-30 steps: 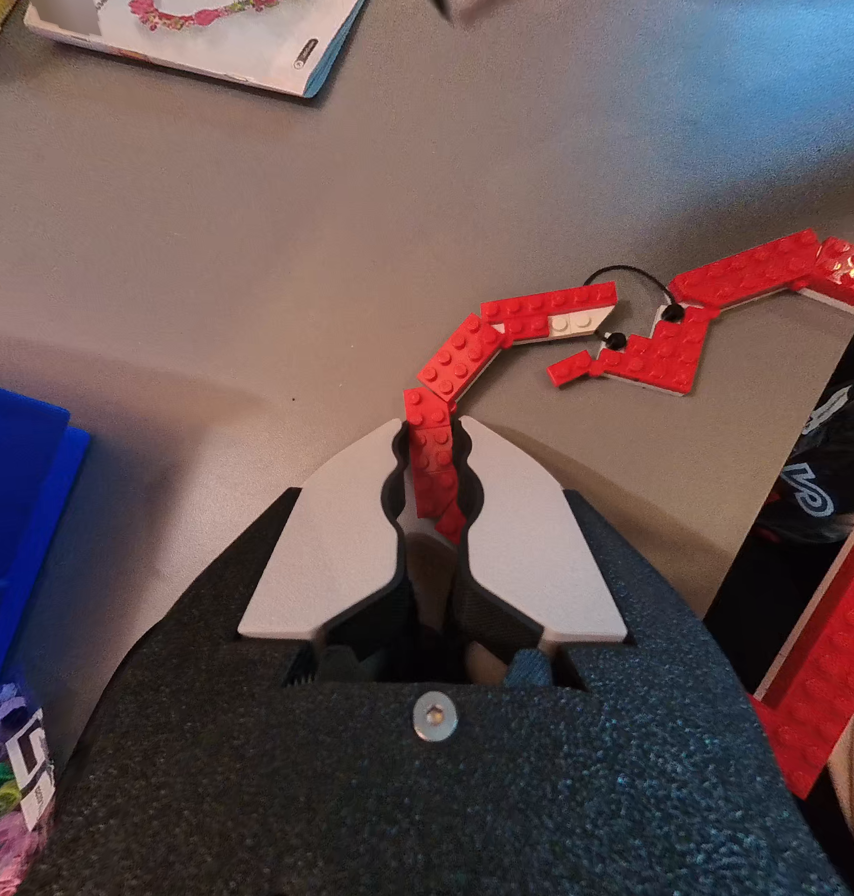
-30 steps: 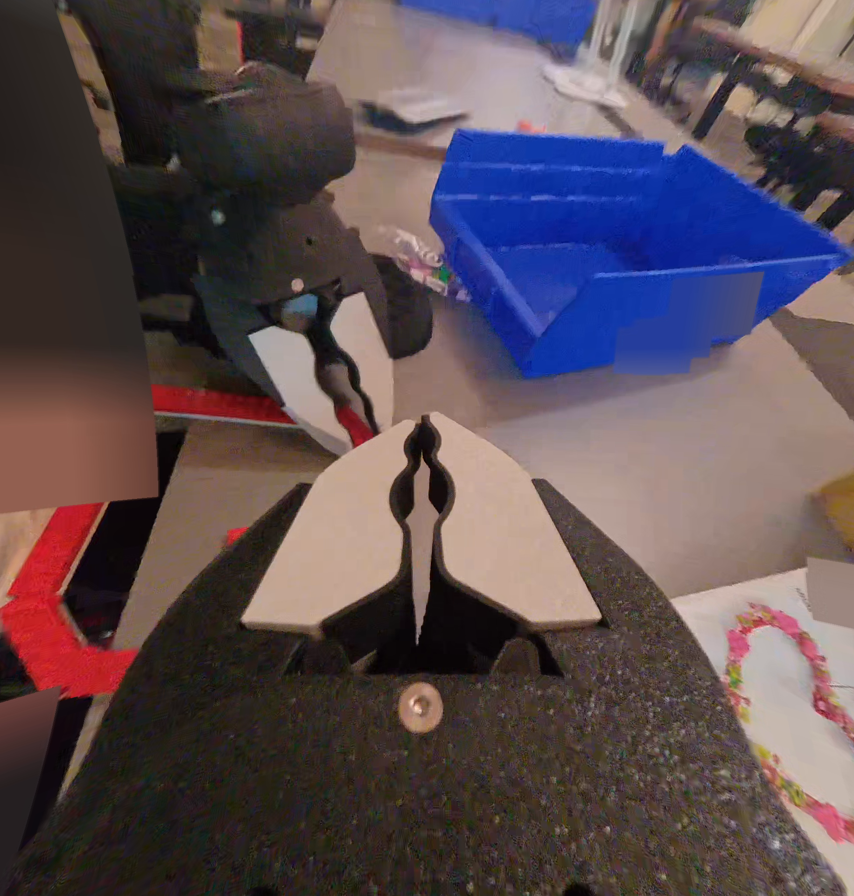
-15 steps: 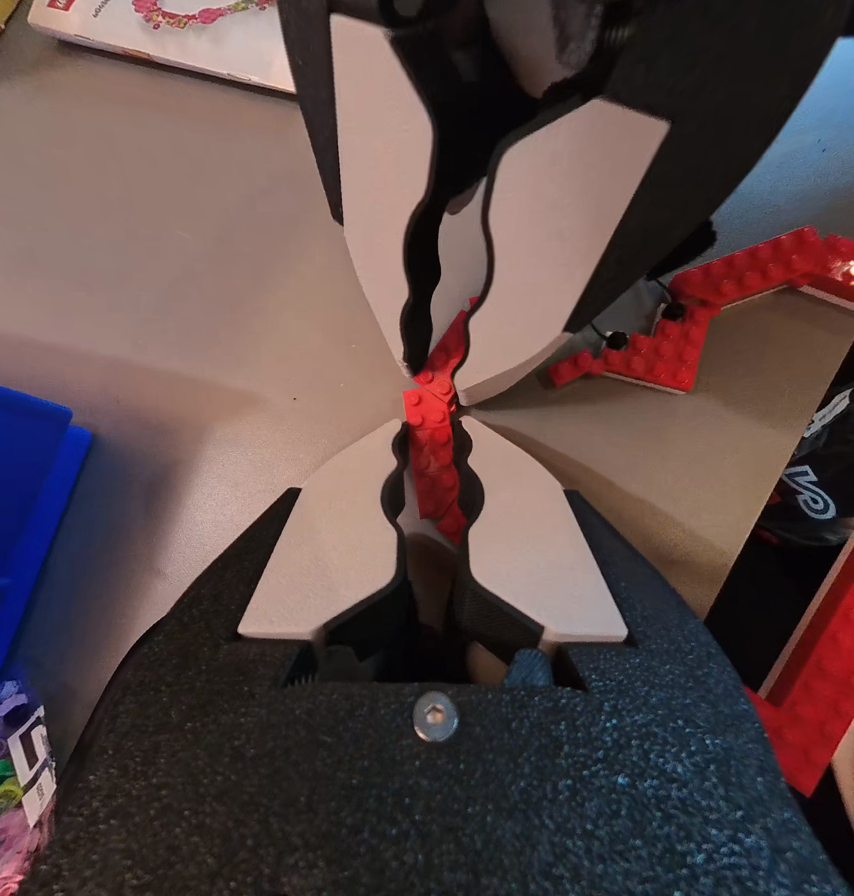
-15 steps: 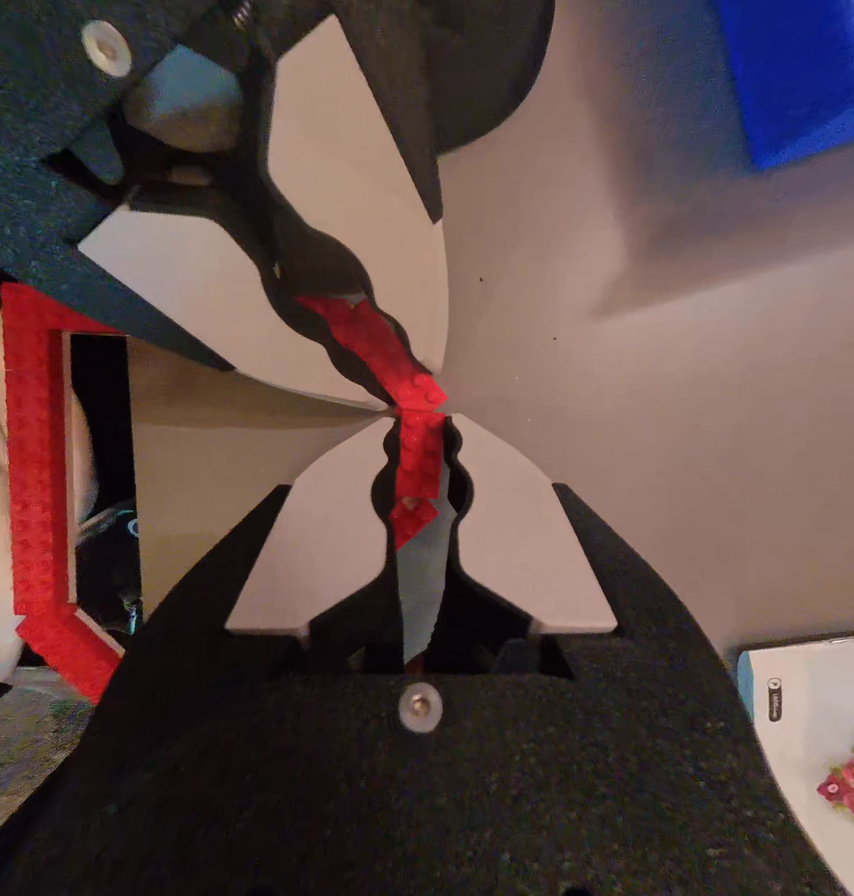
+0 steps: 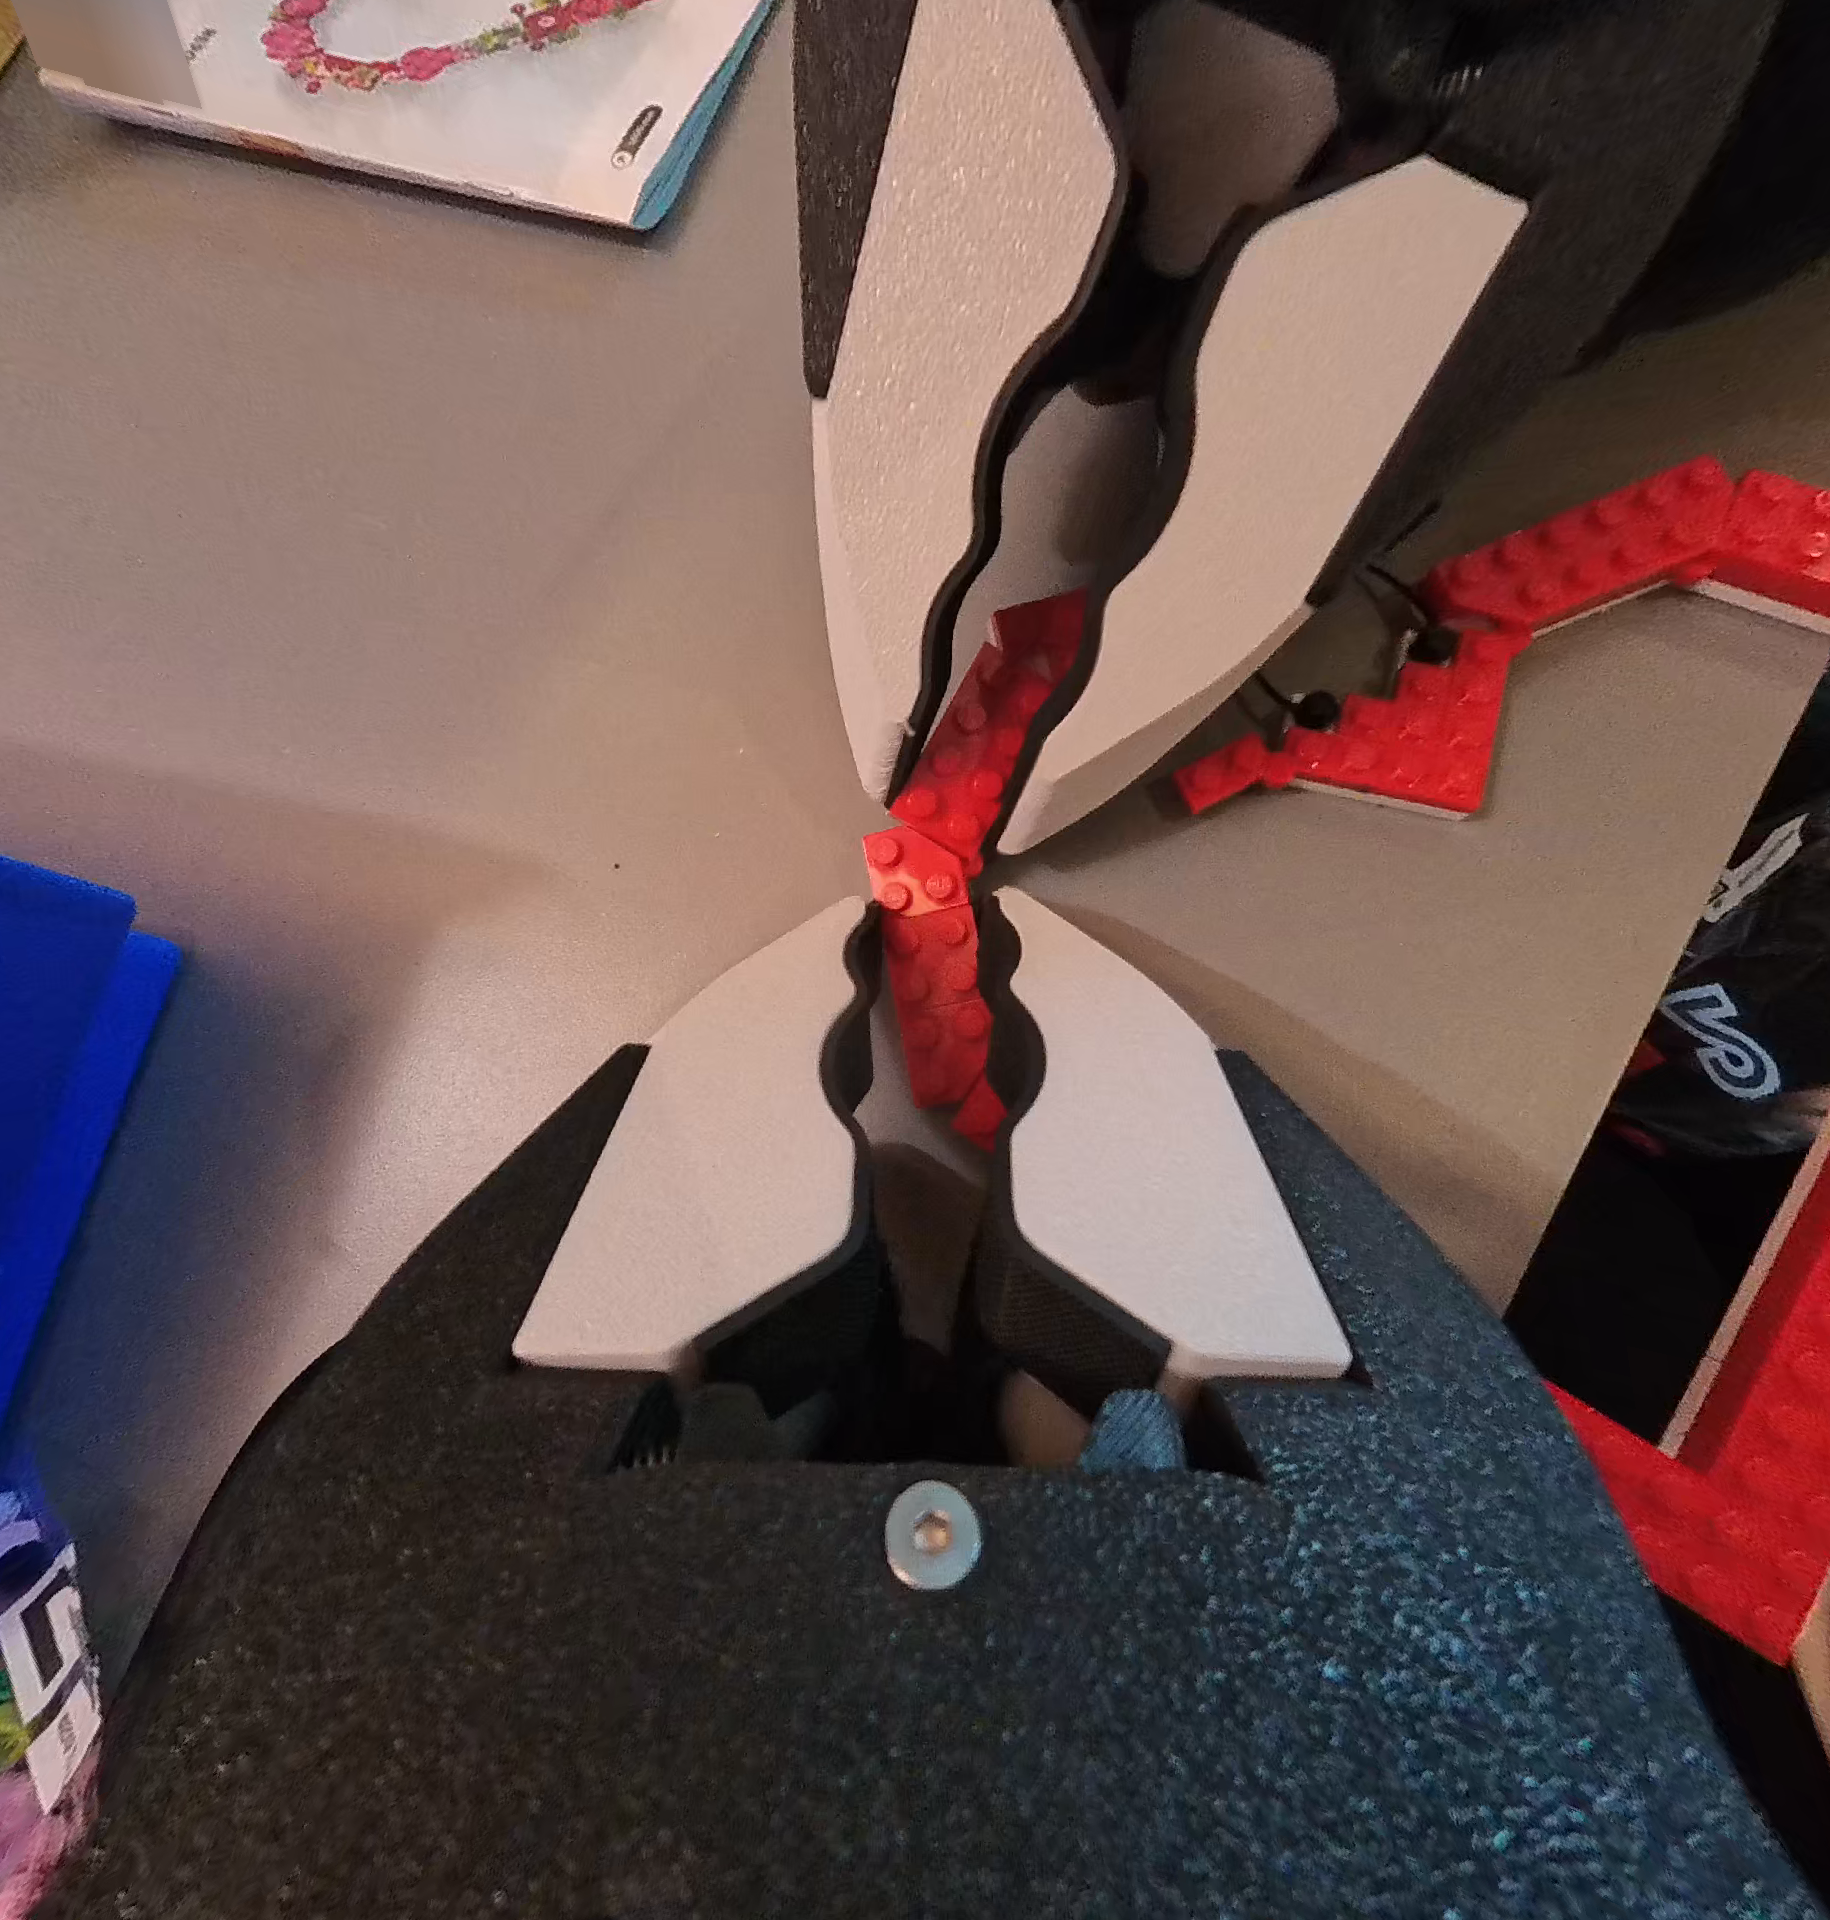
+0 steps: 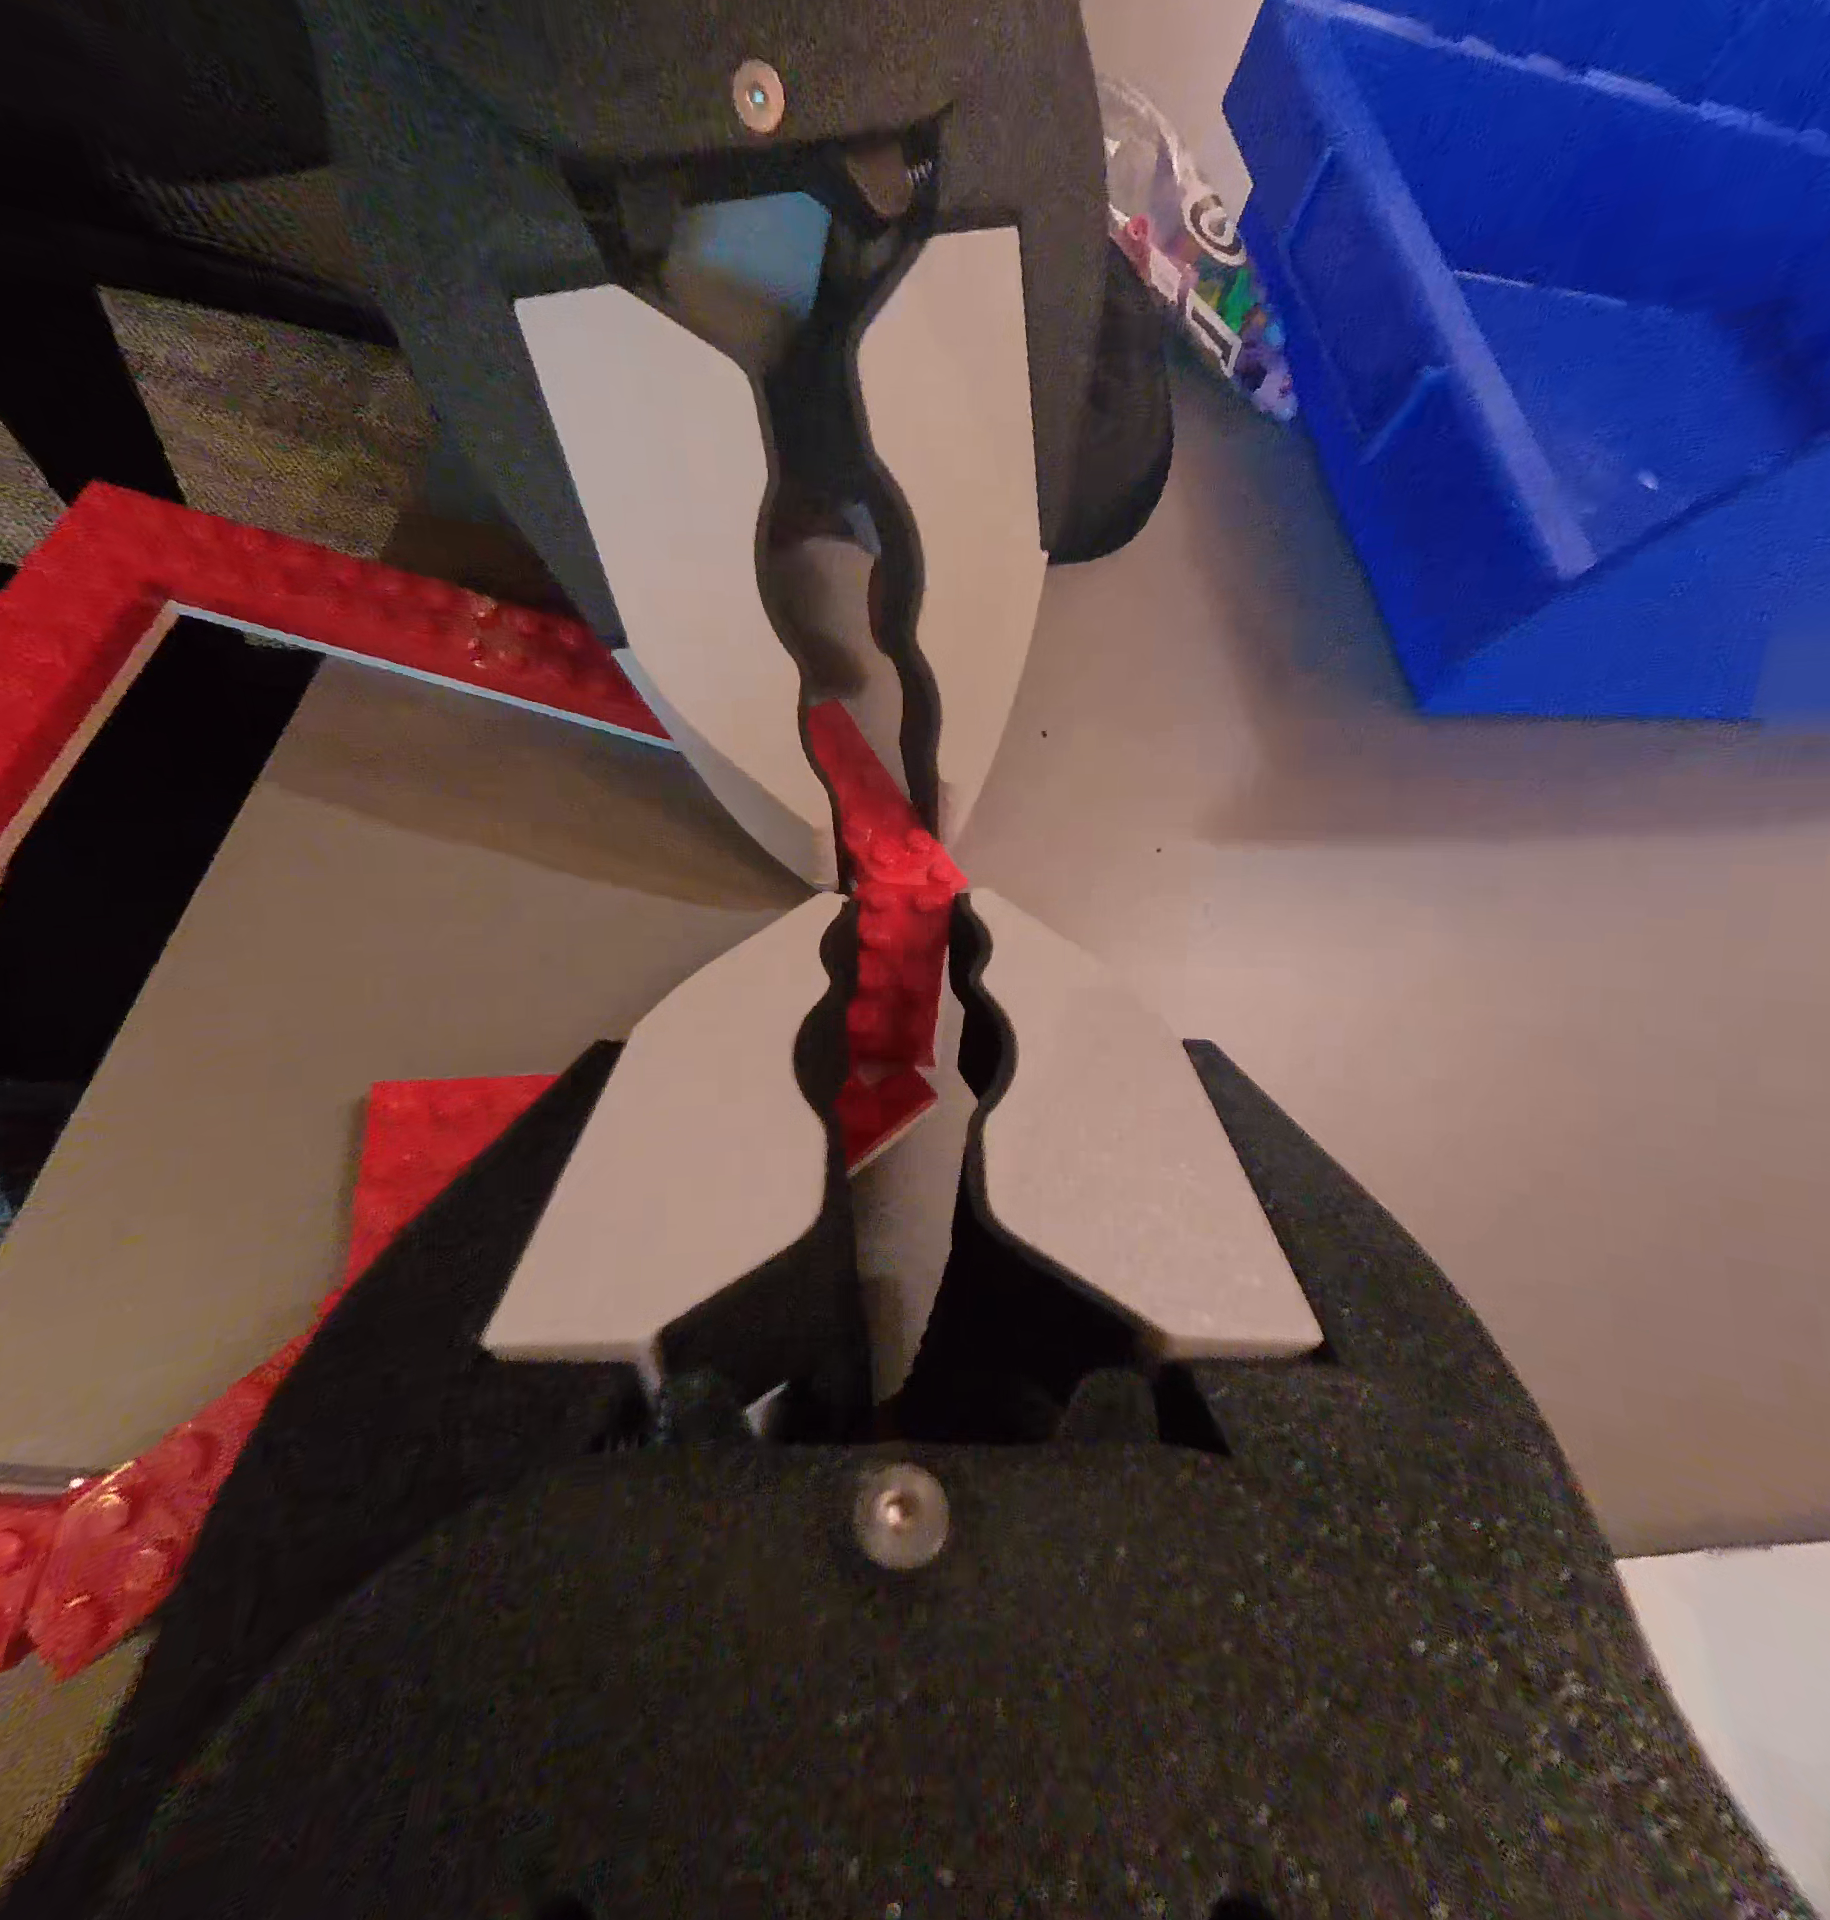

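Note:
A bent strip of red studded plates (image 5: 942,997) is held between both grippers above the grey table (image 5: 371,623). My left gripper (image 5: 926,899) is shut on the near segment. My right gripper (image 5: 942,821) comes in from above in the left wrist view and is shut on the far segment, tip to tip with the left. In the right wrist view my right gripper (image 6: 898,902) is shut on the strip (image 6: 895,987), and the left gripper (image 6: 885,852) faces it from above. The rest of the strip is hidden behind the fingers.
A larger frame of red plates (image 5: 1576,561) lies at the table's right edge, over a dark gap; it also shows in the right wrist view (image 6: 267,603). A blue bin (image 6: 1565,364), a bag of small coloured pieces (image 5: 7,1714) and a white booklet (image 5: 454,104) lie around. My left and right fingertips are right by each other.
One second ago my right gripper was shut, empty and away from the strip. It has come in opposite the left gripper and closed on the strip's far segment. The left gripper kept its hold.

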Demonstrator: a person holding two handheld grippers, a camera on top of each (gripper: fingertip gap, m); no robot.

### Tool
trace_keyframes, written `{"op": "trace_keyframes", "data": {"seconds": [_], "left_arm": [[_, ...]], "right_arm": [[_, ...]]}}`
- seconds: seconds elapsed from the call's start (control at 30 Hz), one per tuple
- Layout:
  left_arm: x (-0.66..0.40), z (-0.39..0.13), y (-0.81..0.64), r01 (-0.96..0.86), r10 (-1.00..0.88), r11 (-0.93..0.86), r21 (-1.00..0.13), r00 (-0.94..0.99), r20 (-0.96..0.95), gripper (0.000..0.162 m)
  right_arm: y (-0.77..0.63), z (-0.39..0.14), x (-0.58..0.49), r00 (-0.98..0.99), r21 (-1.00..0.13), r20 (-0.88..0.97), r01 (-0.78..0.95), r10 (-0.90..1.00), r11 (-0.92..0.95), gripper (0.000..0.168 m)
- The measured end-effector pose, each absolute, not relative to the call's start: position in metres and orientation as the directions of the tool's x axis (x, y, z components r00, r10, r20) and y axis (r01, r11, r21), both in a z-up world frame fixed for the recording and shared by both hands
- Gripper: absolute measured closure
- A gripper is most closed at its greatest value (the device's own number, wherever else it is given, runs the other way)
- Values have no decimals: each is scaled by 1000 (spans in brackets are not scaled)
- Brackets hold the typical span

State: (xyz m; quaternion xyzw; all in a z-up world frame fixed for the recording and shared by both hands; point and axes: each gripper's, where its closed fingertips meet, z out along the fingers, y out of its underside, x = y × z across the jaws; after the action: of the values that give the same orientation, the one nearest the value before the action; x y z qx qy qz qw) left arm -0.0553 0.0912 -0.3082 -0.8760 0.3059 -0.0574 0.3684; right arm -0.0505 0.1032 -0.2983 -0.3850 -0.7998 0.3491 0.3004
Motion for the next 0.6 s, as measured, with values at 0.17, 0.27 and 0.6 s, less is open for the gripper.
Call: {"op": "trace_keyframes", "data": {"seconds": [0.17,0.27,0.6], "left_arm": [[-55,-309,91,-486,-578,-549,-679,808,-111,143],[-59,-309,93,-464,-558,-568,-679,824,-96,144],[-63,-308,95,-440,-527,-598,-670,845,-85,144]], "right_arm": [[102,-299,-51,-543,-538,566,326,620,777,151],[103,-272,-52,-510,-129,820,275,259,953,152],[117,-234,-45,-456,-919,-164,394,875,33,152]]}}
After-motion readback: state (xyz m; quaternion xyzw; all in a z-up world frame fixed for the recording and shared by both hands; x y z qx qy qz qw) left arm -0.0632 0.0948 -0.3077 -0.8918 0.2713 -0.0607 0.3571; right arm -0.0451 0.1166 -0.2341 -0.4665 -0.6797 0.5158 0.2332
